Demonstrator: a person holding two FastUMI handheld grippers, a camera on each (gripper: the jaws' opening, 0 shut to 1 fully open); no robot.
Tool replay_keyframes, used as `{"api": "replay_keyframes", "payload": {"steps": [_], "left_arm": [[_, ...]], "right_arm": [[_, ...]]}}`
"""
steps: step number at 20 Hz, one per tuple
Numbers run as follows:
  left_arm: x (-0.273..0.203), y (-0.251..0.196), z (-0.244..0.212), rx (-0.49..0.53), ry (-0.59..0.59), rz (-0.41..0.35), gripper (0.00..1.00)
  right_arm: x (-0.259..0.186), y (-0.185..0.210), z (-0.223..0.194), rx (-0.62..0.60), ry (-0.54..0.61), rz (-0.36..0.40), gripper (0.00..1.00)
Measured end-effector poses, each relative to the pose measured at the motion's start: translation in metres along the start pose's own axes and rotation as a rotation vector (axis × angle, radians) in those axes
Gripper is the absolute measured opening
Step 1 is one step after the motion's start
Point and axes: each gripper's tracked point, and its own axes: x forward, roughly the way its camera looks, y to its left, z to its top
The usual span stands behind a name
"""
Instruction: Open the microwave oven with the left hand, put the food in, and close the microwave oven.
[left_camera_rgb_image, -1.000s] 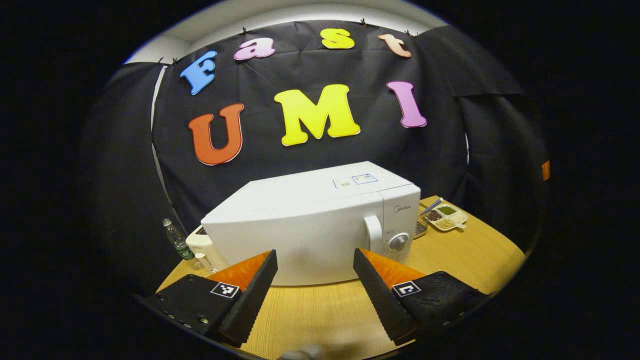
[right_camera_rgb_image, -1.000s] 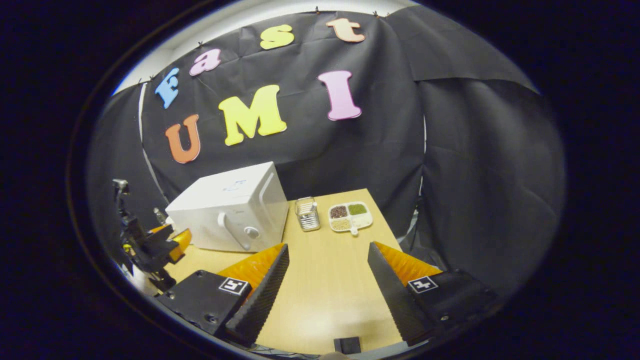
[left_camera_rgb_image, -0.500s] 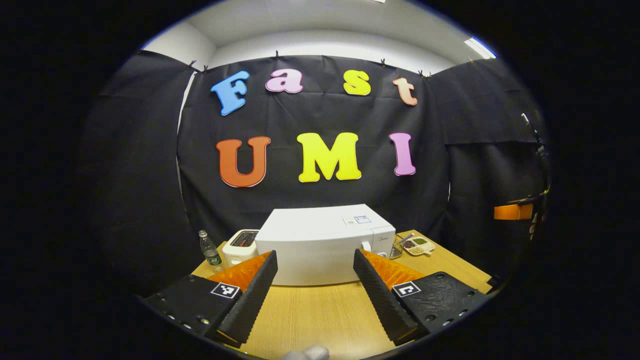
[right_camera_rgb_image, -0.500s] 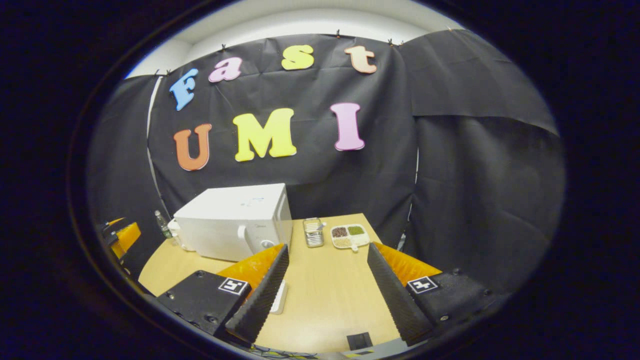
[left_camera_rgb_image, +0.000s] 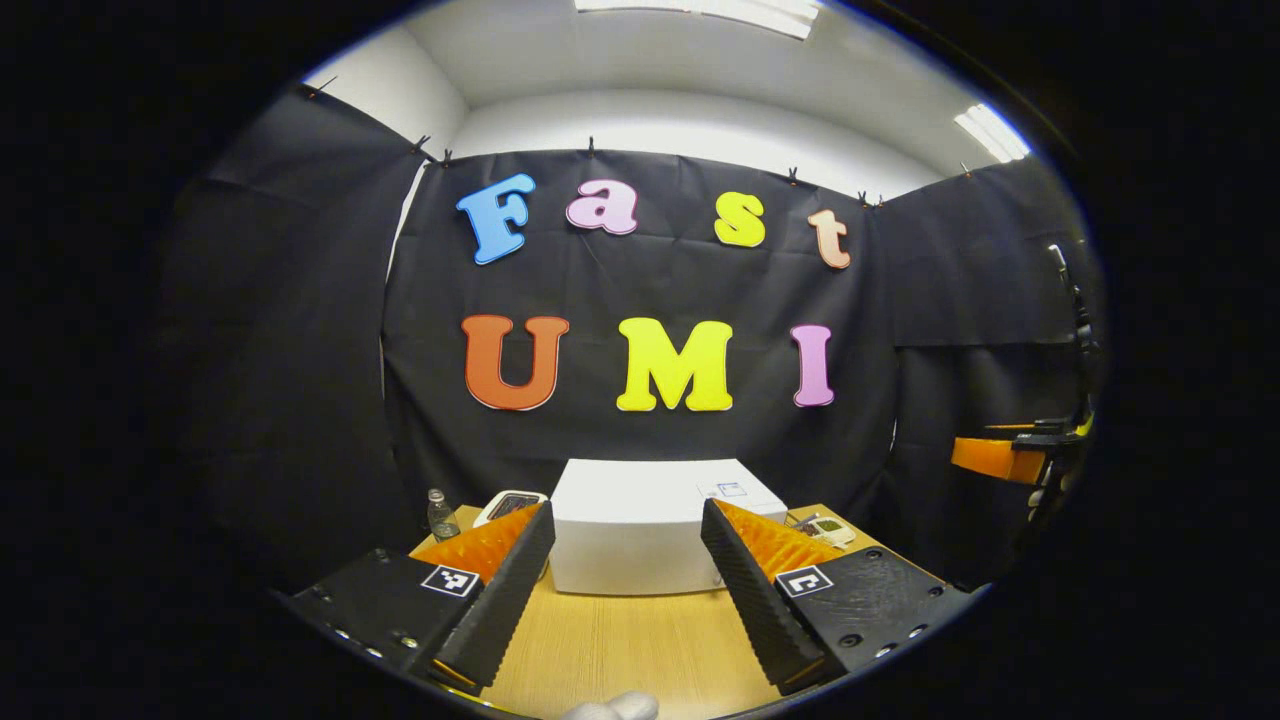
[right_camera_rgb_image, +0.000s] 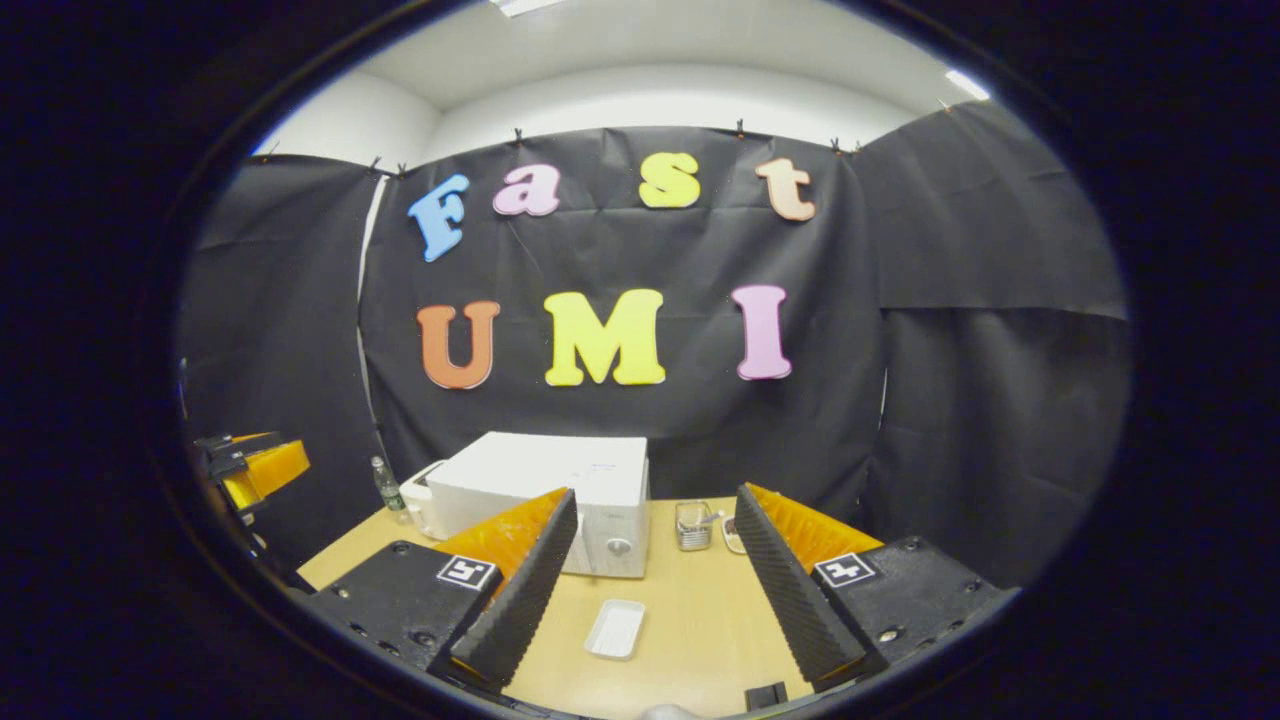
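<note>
My left tongs (left_camera_rgb_image: 625, 560) hang wide and empty, lined up on the closed microwave (left_camera_rgb_image: 640, 520) at the table's (left_camera_rgb_image: 620, 650) far side — handy for its door. Right tongs (right_camera_rgb_image: 650, 560), also wide, hover above the white tray (right_camera_rgb_image: 615, 628).

Nothing legible: the sticker on top of the white microwave (left_camera_rgb_image: 640, 500) is too small to read, as is the print on its front (right_camera_rgb_image: 618, 528), and the square markers on the finger mounts carry only patterns
</note>
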Motion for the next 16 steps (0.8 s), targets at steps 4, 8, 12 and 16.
{"api": "replay_keyframes", "payload": {"steps": [4,8,12,16], "left_arm": [[0.0,0.01,0.021,0.017,-0.038,0.022,0.92],[0.0,0.013,0.027,0.033,-0.041,0.049,0.92],[0.003,0.004,0.029,0.032,-0.038,0.033,0.92],[0.004,0.008,0.036,0.023,-0.052,0.045,0.92]], "right_arm": [[-0.003,0.012,0.011,0.018,-0.025,0.027,0.91],[-0.003,0.012,0.013,0.024,-0.022,0.025,0.9],[-0.002,0.012,0.018,0.016,-0.021,0.024,1.0],[-0.002,0.013,0.025,0.022,-0.03,0.024,0.9]]}}
